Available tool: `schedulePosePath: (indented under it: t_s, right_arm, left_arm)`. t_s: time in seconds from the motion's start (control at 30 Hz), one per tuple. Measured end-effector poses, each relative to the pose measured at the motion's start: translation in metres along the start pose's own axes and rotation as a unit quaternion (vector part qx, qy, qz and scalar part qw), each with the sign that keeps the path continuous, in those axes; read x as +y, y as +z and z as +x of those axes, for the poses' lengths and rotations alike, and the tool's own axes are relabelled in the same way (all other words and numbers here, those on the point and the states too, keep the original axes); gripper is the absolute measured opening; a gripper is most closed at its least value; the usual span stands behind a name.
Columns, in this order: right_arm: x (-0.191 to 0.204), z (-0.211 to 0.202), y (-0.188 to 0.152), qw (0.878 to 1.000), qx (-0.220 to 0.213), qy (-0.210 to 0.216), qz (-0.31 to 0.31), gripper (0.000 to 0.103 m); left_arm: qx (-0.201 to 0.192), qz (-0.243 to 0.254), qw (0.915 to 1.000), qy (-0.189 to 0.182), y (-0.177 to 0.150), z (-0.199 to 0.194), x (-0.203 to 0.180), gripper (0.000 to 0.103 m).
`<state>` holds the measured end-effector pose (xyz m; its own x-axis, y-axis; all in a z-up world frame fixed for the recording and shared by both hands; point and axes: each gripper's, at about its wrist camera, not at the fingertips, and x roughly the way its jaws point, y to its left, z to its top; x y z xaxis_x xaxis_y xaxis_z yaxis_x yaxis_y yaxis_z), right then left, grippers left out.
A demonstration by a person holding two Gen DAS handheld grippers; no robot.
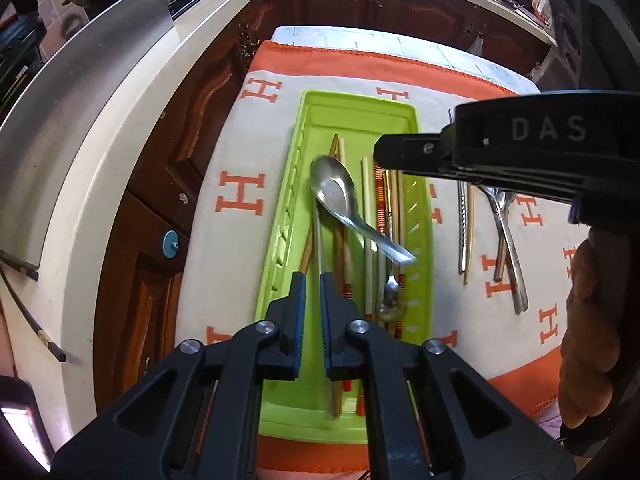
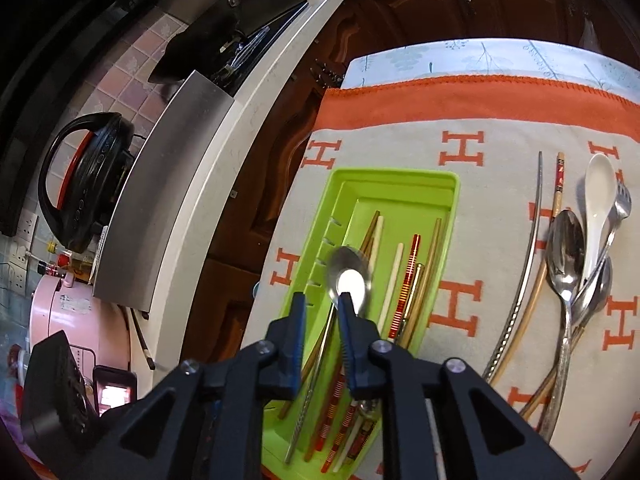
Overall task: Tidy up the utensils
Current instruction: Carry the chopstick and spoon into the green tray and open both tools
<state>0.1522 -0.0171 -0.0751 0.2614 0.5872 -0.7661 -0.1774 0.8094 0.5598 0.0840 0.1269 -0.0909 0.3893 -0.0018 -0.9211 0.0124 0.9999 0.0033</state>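
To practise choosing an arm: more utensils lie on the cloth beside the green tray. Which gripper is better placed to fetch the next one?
Right. The loose spoons lie right of the tray, nearer the right gripper, which is open. The left gripper would have to cross the tray.

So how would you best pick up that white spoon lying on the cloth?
Grip the white spoon by the narrow part of its handle, coming straight down with the jaws across it. Its bowl is broad and rounded, and the lower handle is crowded by the fork and metal spoons.
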Motion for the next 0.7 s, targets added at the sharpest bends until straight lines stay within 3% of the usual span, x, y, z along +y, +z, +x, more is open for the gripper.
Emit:
schedulePosePath:
  t_s: [0.13, 0.7]
  right_arm:
    - [-0.002, -0.007, -0.002, 1.0, -0.008, -0.006, -0.003, 0.018]
    - [-0.073, -0.044, 0.015, 0.995, -0.022, -0.081, 0.05, 0.018]
  left_arm:
    - [-0.002, -0.009, 0.9999, -0.007, -0.002, 0.0, 0.004, 0.046]
    - [-0.03, -0.007, 0.999, -0.033, 0.006, -0.016, -0.009, 0.049]
